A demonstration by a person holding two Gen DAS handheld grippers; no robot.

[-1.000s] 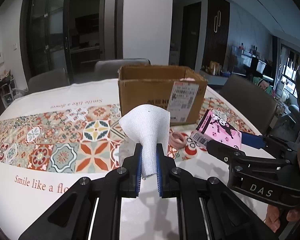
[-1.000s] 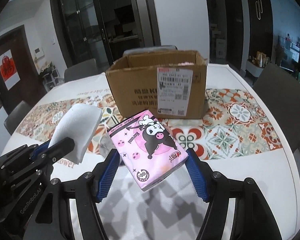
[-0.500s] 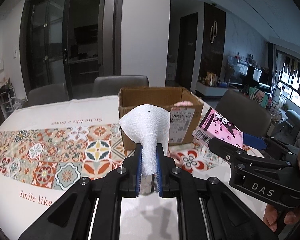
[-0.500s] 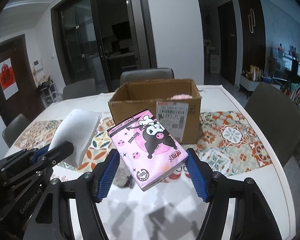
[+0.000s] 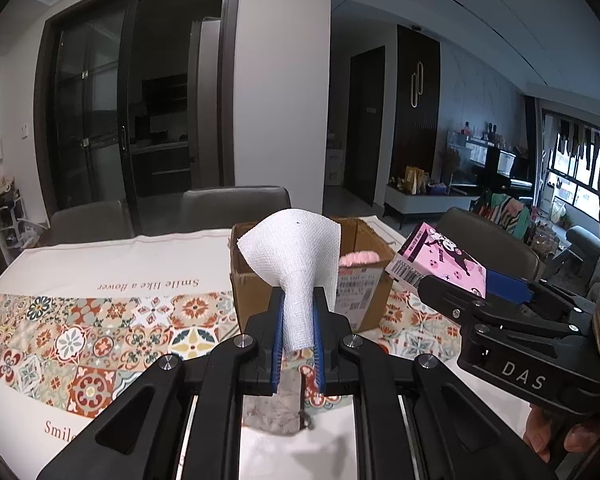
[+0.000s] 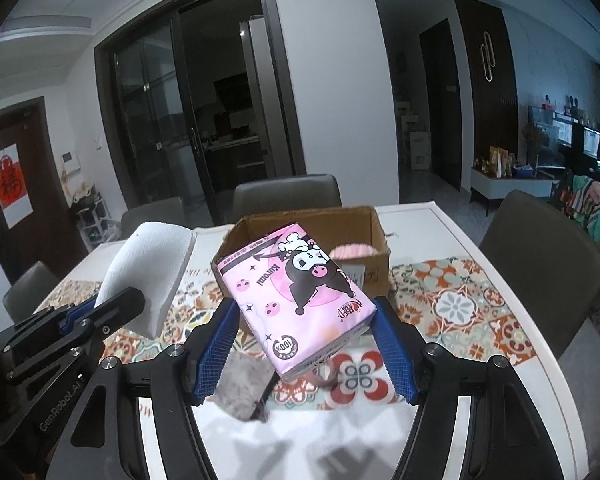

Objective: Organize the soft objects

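My left gripper is shut on a folded white cloth, held high above the table; the cloth also shows in the right wrist view. My right gripper is shut on a pink tissue pack with a cartoon print, also seen in the left wrist view. Ahead stands an open cardboard box, with a pink soft thing inside at its right. A grey fluffy item lies on the table below both grippers.
The table has a white cloth with a patterned tile runner. Grey chairs stand behind the table and at its right. Glass doors and a white pillar are beyond.
Both grippers have risen with their loads, so the box now looks lower and its inside shows. The grey fluffy item has come into view below.
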